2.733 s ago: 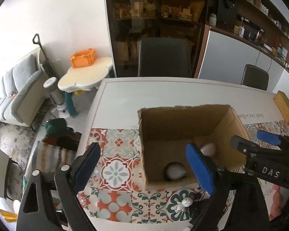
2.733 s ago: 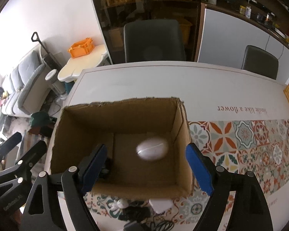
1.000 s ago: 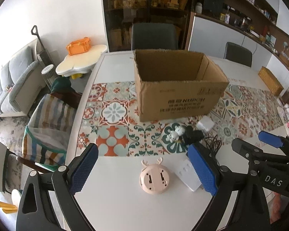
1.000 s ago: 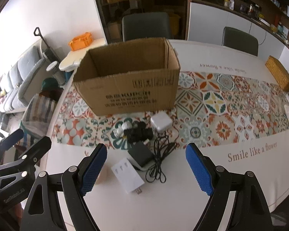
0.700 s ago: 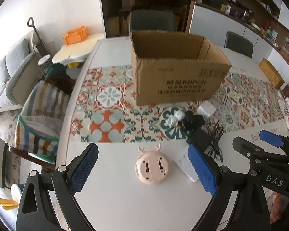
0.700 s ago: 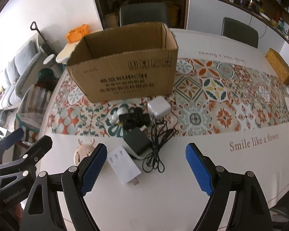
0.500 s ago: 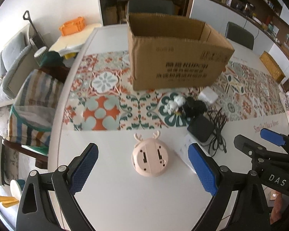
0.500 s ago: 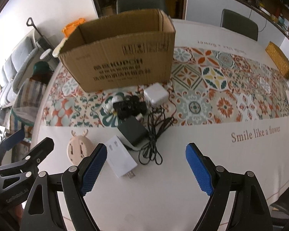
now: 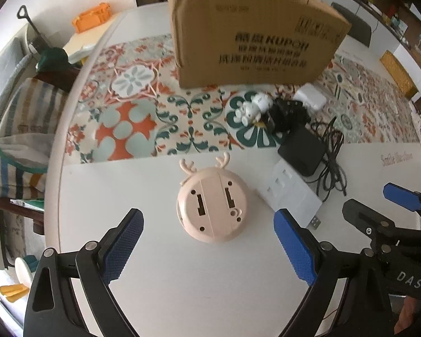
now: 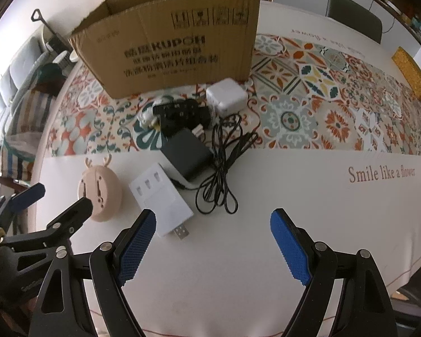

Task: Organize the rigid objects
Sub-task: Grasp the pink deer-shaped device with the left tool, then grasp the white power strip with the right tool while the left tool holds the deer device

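Both jaws apart: left gripper (image 9: 207,241) near pink deer gadget (image 9: 212,203), hard, light, probably slick; grab its round sides. Right gripper (image 10: 213,241) empty.

left gripper (image 9: 207,241): black plastic frame, silver screws, triangular cutouts
fingers (image 9: 293,248): blue textured pads
right gripper (image 10: 213,245): same black build, blue pads; white "DAS" lettering
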Demonstrator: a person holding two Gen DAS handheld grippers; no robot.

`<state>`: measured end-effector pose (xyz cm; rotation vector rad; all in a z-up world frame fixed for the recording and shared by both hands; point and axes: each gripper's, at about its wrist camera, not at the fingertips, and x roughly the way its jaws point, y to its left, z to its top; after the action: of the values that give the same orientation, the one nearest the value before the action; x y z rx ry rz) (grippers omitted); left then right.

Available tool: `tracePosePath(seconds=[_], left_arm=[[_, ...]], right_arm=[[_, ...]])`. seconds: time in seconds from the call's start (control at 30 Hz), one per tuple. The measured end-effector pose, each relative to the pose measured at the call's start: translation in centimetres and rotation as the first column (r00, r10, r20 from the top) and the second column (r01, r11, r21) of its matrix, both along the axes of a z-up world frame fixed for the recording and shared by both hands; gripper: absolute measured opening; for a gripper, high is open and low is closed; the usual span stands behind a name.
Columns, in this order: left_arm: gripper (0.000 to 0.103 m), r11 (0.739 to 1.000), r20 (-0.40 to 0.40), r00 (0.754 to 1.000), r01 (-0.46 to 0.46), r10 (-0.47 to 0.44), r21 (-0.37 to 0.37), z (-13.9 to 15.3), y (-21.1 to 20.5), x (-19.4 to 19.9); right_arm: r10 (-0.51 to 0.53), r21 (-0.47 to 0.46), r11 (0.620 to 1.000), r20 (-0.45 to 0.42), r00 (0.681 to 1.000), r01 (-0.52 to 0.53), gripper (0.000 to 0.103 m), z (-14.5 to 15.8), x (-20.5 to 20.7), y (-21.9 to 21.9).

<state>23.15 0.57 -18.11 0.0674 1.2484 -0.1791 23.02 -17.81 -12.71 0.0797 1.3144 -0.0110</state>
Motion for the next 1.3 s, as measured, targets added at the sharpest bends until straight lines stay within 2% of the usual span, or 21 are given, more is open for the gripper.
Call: tracePosePath(seconds=[0.37, 0.5, 0.7, 0.87, 0.97, 1.03, 1.3], left_arm=[[0.095, 1.000, -0.055, 0.998, 0.019, -0.018, 0.022, -3.1, -0.7, 0.9], [0.090, 0.999, -0.074, 0.997, 0.014, -0.012, 0.030, -4.0, -0.5, 1.5], [0.090, 0.999, -0.080, 0.996, 0.029, -0.026, 0.033, -5.0, -0.8, 2.0], [0.082, 1.000, -0.107, 0.994, 0.015, -0.012, 0.022, -6.1, -0.7, 2.2], [0.081, 1.000, -0.097, 0.995, 0.019, -0.017, 0.025, -6.1, -0.6, 2.3], [0.074, 1.000, -0.085, 0.996, 0.025, -0.024, 0.014, -5.9, -0.7, 2.2], [0.074, 1.000, -0.078, 0.997, 0.017, -0.018, -0.018, -4.8, -0.3, 1.8]], right_arm=[[-0.017, -0.007, 1.000, -0.061, 0.998, 0.016, 0.084, -2.2, -0.1, 0.1], [-0.029, -0.009, 1.000, -0.075, 0.997, 0.028, 0.084, -2.7, -0.1, 0.2], [-0.035, -0.007, 0.999, -0.087, 0.996, 0.034, 0.084, -3.3, 0.1, 0.4], [-0.032, -0.005, 0.999, -0.091, 0.995, 0.032, 0.084, -3.6, 0.2, 0.6], [-0.030, -0.006, 1.000, -0.092, 0.995, 0.029, 0.084, -3.7, 0.3, 0.7], [-0.027, -0.006, 1.000, -0.093, 0.995, 0.026, 0.084, -3.7, 0.3, 0.9], [-0.016, 0.009, 1.000, -0.090, 0.996, 0.017, 0.084, -3.5, 0.4, 0.8]])
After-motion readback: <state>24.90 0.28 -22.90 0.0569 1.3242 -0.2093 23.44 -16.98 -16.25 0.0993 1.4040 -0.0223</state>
